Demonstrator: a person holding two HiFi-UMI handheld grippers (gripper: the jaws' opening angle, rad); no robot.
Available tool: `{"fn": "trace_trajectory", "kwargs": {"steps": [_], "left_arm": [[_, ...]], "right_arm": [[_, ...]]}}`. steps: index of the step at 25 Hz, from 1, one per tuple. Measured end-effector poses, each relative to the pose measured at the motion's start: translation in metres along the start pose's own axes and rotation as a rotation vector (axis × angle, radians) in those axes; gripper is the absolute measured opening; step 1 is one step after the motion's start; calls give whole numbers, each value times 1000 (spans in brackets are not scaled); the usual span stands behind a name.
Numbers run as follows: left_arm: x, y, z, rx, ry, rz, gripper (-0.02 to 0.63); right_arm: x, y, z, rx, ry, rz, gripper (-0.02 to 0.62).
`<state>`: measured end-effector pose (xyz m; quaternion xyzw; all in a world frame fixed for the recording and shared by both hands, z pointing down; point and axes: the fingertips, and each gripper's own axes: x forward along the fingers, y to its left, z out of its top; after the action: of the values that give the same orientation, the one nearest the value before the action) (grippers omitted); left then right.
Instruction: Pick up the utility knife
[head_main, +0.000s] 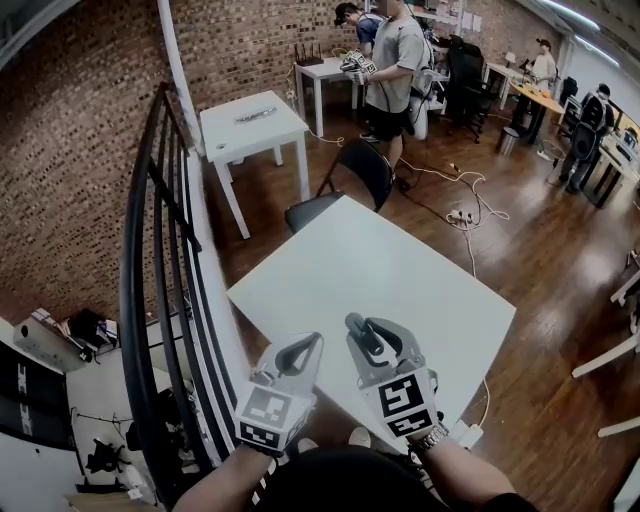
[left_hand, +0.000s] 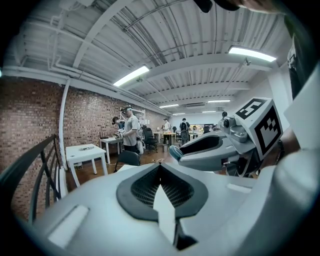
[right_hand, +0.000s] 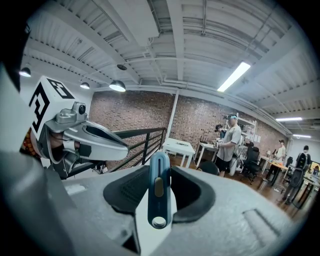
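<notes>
- Status: the pick-up appears complete. The utility knife (right_hand: 159, 196) is pinched between the jaws of the right gripper (head_main: 360, 328).
- Knife location: centre of the right gripper view, standing upright in the frame along the line of the jaws. The body is blue, with a yellowish slider at mid-length and a round hole at the near end. No blade is visible.
- Clearance: in the head view the right gripper sits above the near edge of the white table (head_main: 400, 270). The knife is judged to be off the surface. No other loose item shows on that table.
- Remaining work: nothing of the pick-up itself appears to be left. Only a secure hold is needed.
- Left gripper (head_main: 303, 347): jaws pressed together at the tips, with nothing between them. It takes no part in the grasp.
- Pose, head view: both grippers sit side by side at lower centre of the frame, close together but not touching. Both point toward the upper part of the frame and lean slightly toward each other. Each marker cube faces the camera.
- Pose, gripper views: each gripper looks out across the room, close to level and tipped slightly down. The right gripper shows at centre right of the left gripper view, and the left gripper at centre left of the right gripper view.
- Forearms enter from the bottom edge of the head view.
</notes>
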<state>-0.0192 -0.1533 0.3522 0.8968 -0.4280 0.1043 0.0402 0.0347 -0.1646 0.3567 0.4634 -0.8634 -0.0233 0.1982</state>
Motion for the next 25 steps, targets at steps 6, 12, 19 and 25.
{"fn": "trace_trajectory", "kwargs": {"steps": [6, 12, 19, 25], "left_arm": [[-1, -1, -10, 1, 23, -2, 17], [5, 0, -33, -13, 77, -1, 15], [7, 0, -41, -21, 98, -3, 16], [8, 0, -43, -19, 103, -4, 17]], "right_arm": [[-3, 0, 3, -1, -7, -6, 126], [-4, -2, 10, -5, -26, -8, 126], [-3, -4, 12, -4, -27, -8, 126], [-2, -5, 11, -3, -28, -10, 126]]}}
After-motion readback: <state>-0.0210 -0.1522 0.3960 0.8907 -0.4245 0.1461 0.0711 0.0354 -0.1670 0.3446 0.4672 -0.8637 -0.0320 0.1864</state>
